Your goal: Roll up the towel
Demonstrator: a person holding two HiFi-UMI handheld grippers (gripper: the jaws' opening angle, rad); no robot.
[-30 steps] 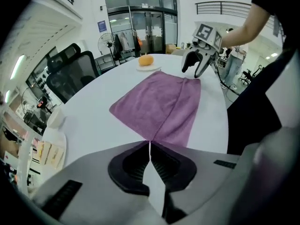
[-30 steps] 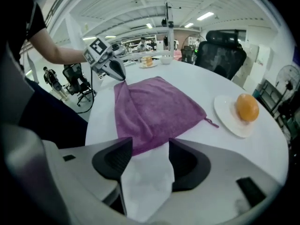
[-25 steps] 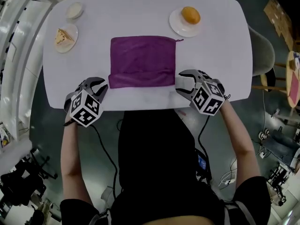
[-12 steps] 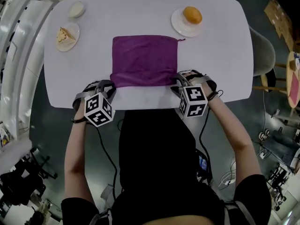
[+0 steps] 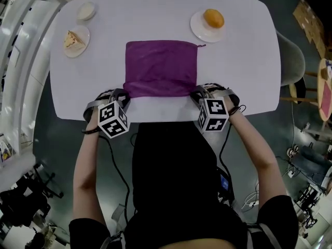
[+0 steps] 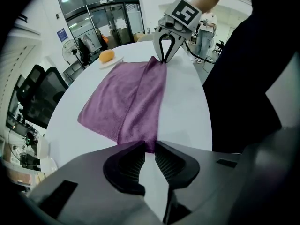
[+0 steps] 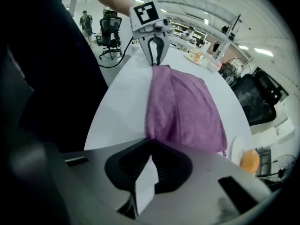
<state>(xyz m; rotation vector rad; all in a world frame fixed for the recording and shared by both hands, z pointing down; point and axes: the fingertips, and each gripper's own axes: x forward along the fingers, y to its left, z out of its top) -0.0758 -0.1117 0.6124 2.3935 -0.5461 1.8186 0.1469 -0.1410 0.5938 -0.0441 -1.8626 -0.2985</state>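
A purple towel lies flat on the white table, with a low fold along its near edge. My left gripper points steeply down at the near left corner. In the left gripper view that gripper is shut on the towel at the corner. My right gripper stands at the near right corner. In the right gripper view it is shut on the towel there. Each gripper view shows the other gripper, right and left, pinching the far end of the same edge.
A plate with an orange sits at the back right. A plate with a cake slice and a small bowl sit at the back left. The table's near edge runs just under both grippers. A chair stands to the right.
Both grippers came inward to the towel's near corners and tipped down. The right jaws went from open to shut on the near right corner.
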